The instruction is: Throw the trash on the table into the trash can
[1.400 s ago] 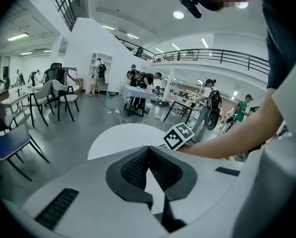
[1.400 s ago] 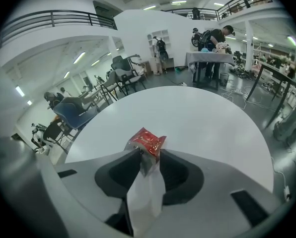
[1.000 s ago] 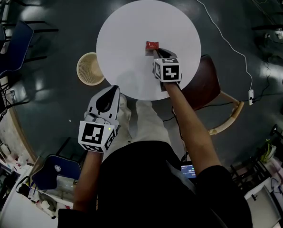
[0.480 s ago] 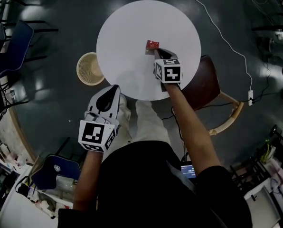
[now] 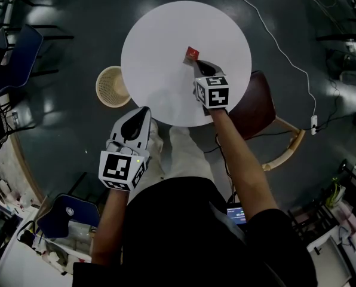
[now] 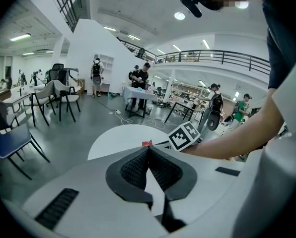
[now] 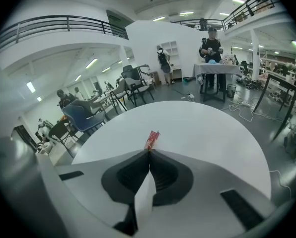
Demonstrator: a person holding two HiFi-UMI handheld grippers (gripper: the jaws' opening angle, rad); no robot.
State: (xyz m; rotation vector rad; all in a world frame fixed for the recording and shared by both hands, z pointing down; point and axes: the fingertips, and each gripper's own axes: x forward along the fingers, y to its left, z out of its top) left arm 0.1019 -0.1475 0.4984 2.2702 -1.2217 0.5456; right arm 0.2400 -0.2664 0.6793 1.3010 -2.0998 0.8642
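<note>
Right tongs (image 7: 149, 150) — jaws just closed — are pinching a corner of the small red wrapper (image 7: 152, 139) at the round white tabletop (image 5: 160, 46). This thin bite is probably risking slippage short of the beige woven trash can (image 5: 112, 86). Left tongs (image 6: 149, 148) are hanging shut, empty.

Person wearing a black short-sleeved top (image 5: 184, 232) and pale trousers (image 5: 187, 151)
The left gripper (image 5: 145, 110) and right gripper (image 5: 197, 63) are showing pale grey shells and black ribbed pads (image 6: 134, 168) (each is wearing a black-and-white marker cube (image 5: 119, 169)).
</note>
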